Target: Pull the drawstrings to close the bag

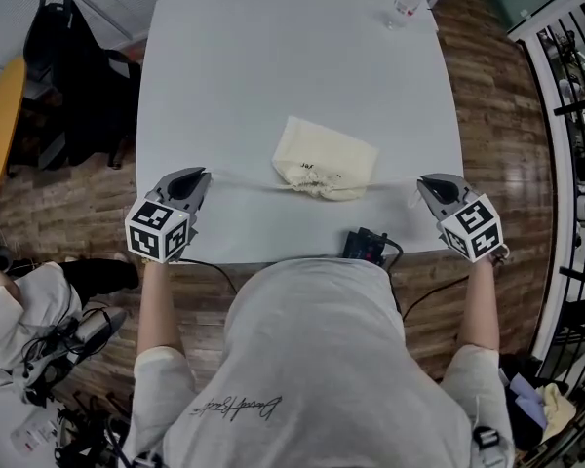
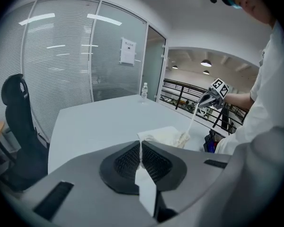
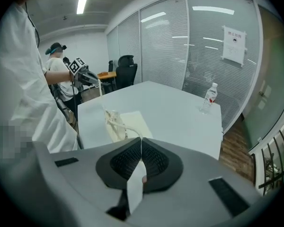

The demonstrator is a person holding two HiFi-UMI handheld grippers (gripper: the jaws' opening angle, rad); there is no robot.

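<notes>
Both claws are clamped shut on cords: the left claw [image 1: 203, 179] pinches the left drawstring [image 1: 242, 179], the right claw [image 1: 423, 187] the right drawstring [image 1: 395, 185]. Each cord stretches taut to the cream bag [image 1: 327, 156], which lies between them on the grey surface [image 1: 273, 66], its mouth gathered.

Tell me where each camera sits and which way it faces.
Head view: on the head, looking steeply down at table and bag; shows torso, both forearms, left gripper, right gripper.
Left gripper view: on the left gripper, looking along its jaws across the bag to the right gripper; shows right forearm, torso.
Right gripper view: on the right gripper, looking across the bag to the left gripper; shows left forearm, torso.
Shared: all show table, bag, bottle; both gripper views show jaws shut on drawstrings.
</notes>
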